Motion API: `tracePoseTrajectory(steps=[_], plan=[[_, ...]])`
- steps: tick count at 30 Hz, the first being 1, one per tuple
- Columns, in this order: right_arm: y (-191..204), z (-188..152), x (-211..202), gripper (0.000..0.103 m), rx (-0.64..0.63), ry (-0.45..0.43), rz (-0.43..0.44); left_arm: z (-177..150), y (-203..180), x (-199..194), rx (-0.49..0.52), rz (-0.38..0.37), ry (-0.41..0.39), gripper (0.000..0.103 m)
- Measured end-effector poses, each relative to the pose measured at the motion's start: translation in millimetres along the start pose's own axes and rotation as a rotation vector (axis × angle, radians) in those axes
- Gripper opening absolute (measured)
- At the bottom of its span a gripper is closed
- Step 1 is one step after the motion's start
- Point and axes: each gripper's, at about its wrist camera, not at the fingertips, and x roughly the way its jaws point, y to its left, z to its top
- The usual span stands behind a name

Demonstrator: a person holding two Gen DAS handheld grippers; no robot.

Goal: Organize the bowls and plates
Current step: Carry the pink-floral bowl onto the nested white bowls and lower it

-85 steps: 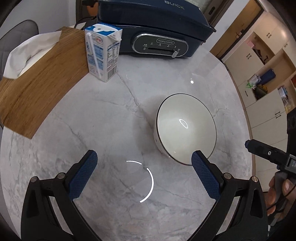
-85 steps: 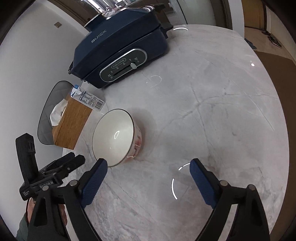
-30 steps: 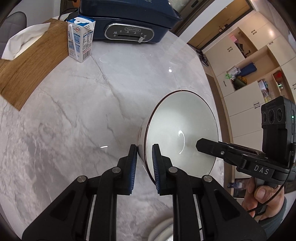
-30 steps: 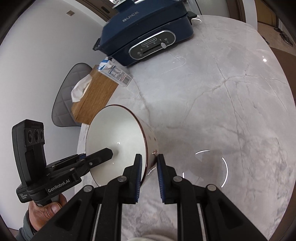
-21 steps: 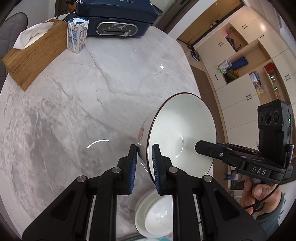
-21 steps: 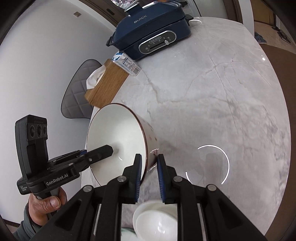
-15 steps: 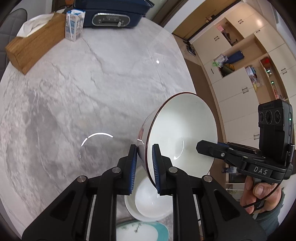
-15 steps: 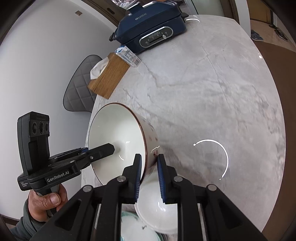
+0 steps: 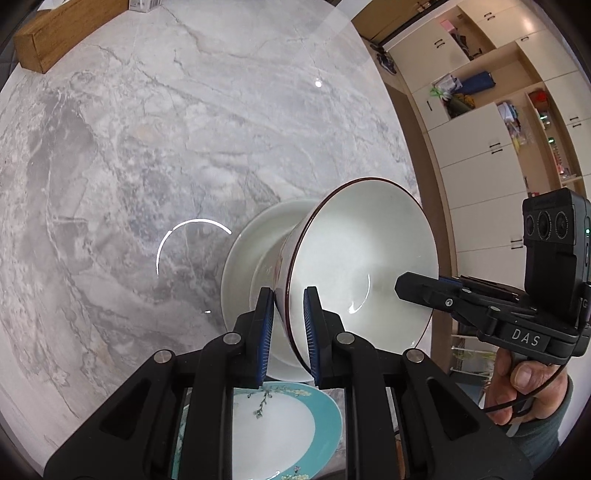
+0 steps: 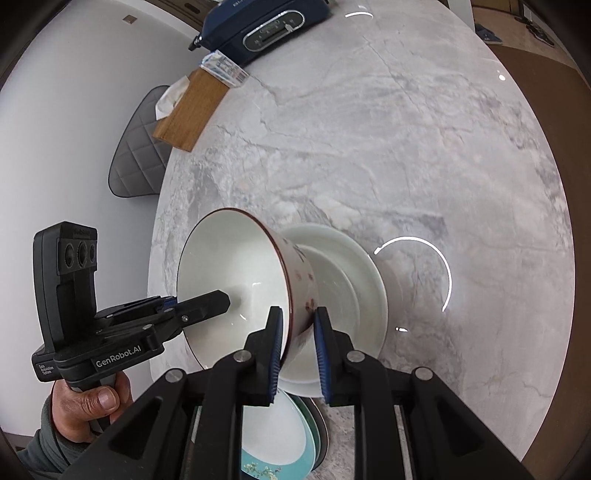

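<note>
A white bowl (image 9: 362, 258) with a thin dark red rim and small red flowers on its outside hangs in the air, held at opposite sides of its rim. My left gripper (image 9: 288, 325) is shut on one side of the rim, and my right gripper (image 10: 297, 350) is shut on the other. Right under the bowl (image 10: 236, 280) sits a wider plain white bowl (image 9: 243, 258) on the marble table (image 9: 147, 147). In the right wrist view that white bowl (image 10: 347, 295) shows past the held one. A teal-rimmed plate (image 9: 288, 435) with a blossom pattern lies nearer me, partly under the fingers; the plate (image 10: 273, 439) tops a small stack.
At the far end of the round table stand a dark blue cooker (image 10: 266, 22), a milk carton (image 10: 223, 70) and a wooden tissue box (image 10: 192, 110). A grey chair back (image 10: 136, 147) is beyond the left edge. Cabinets (image 9: 491, 147) line the wall on the right.
Both grippers have carried the bowl back towards the near edge of the table. The white bowl and the teal plate have come into view beneath it, and the cooker end has receded.
</note>
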Motion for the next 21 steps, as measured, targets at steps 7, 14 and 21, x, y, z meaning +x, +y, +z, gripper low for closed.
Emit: tracePoseTrajectory(steps=[7,14,21], plan=[[-9,-10,14,0.019,0.008,0.035,-0.029,-11,2,22,-0.007,0.024,0.046,0.015],[-18,-12,27,0.019,0.016,0.053,-0.046,-12,4,36,-0.006,0.044,0.062,0.015],[-16,-9,27,0.020,0.009,0.058,-0.055,-6,0,44,-0.022,0.056,0.064,0.019]])
